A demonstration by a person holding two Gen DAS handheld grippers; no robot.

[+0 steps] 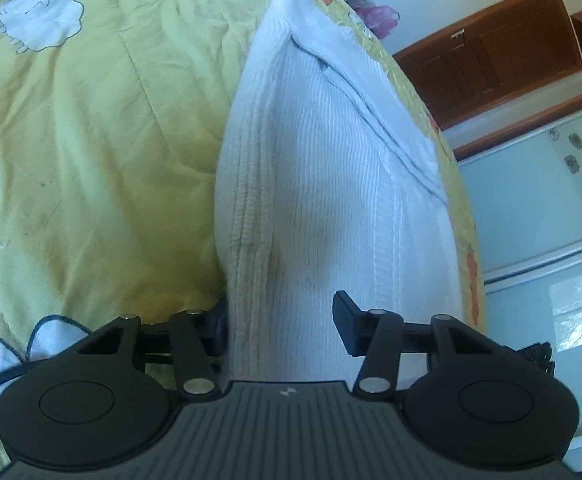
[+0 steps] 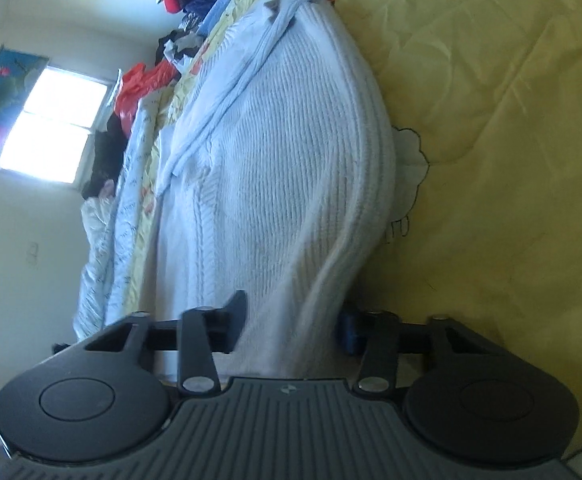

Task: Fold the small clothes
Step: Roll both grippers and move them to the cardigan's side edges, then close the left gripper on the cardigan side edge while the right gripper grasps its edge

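Each claw, left [image 1: 281, 322] and right [image 2: 291, 326], seemingly clamps the white knit garment [image 1: 331, 168] on the yellow quilt [image 1: 91, 140].

A pale yellow quilted bedspread with sheep prints [image 1: 91, 140] is lying beneath the claw; a brown wooden cabinet [image 1: 491, 52] is standing beyond it.

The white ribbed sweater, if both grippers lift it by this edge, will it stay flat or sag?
The white ribbed sweater will probably sag: the knit already bends and bunches between the fingers. It looks thick, so likely weighty for its size. The ribbing should resist slipping.
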